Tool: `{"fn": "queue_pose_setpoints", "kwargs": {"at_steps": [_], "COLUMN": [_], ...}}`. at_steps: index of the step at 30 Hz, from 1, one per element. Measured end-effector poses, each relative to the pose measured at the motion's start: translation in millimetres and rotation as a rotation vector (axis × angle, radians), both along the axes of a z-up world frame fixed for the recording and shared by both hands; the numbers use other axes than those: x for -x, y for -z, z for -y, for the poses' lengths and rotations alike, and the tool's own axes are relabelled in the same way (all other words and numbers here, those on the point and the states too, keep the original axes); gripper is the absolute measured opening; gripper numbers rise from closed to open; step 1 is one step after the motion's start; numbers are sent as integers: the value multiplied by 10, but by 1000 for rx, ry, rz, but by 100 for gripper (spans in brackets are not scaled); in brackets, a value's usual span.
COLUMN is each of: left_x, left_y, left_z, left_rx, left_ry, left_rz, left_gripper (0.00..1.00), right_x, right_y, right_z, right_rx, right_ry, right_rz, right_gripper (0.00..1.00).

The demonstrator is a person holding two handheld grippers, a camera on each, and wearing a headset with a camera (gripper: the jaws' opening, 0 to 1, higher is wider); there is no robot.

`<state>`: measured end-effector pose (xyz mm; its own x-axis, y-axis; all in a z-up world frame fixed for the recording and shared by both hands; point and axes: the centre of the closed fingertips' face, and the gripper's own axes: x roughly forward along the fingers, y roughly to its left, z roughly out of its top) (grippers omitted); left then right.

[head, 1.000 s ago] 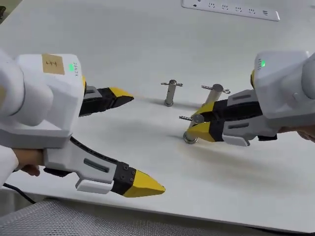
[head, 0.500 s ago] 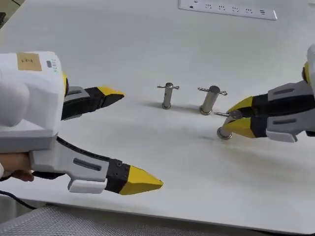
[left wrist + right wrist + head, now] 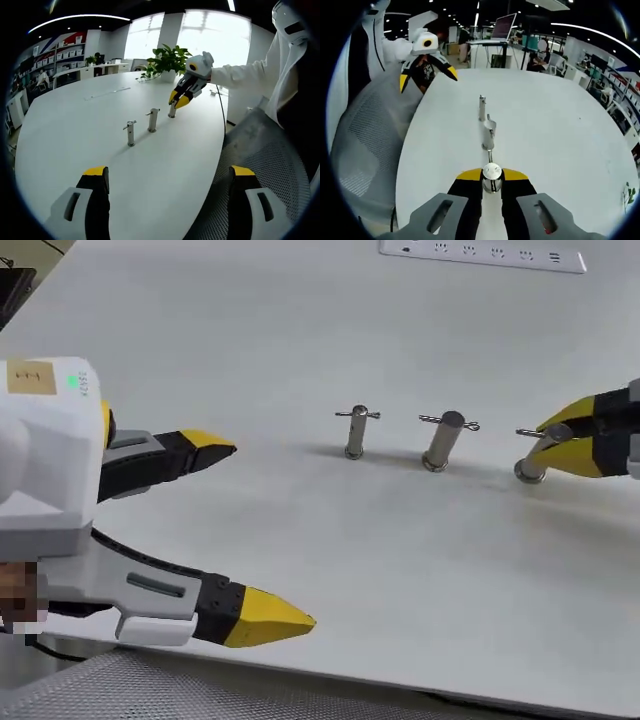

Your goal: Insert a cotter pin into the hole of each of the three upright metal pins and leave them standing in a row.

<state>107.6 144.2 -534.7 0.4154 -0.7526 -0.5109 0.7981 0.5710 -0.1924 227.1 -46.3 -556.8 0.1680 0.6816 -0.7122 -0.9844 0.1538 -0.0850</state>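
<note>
At the frame's right edge, the right tongs (image 3: 548, 443) clamp the third pin (image 3: 529, 471) near its head; the left tongs (image 3: 273, 535) gape empty. The pin is smooth, rigid steel, seemingly tilted, and likely slips or topples easily.

Three moving cameras, one table (image 3: 300, 340), row of pins (image 3: 440, 443) shared by all.
Head view: angled forward and down across the row, left gripper (image 3: 272, 534) close in the foreground, right gripper (image 3: 550, 445) at the right edge. Left gripper view: low over the table edge, facing the row at mid range, right gripper beyond. Right gripper view: tight on the nearest pin (image 3: 491, 172), facing back along the row toward the left gripper.
</note>
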Motion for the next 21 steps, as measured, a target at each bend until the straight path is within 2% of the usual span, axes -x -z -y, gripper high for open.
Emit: {"fn": "queue_pose_setpoints", "kwargs": {"at_steps": [3,8,21], "left_x": [22,44,81], "left_y": [-7,-6,23], "left_z": [49,92,170], "left_rx": [4,6,6], "left_ry": [8,14,35], "left_rz": [0,0,-15], "left_gripper": [99,99,99], "right_x": [-44,0,35], "right_y": [61,160,133], "right_z": [28,10,-74], "right_rx": [-19,-11,-35], "right_ry": [23,9,-28], "right_rz": [-34,-46,-39], "right_gripper": [8,8,8]}}
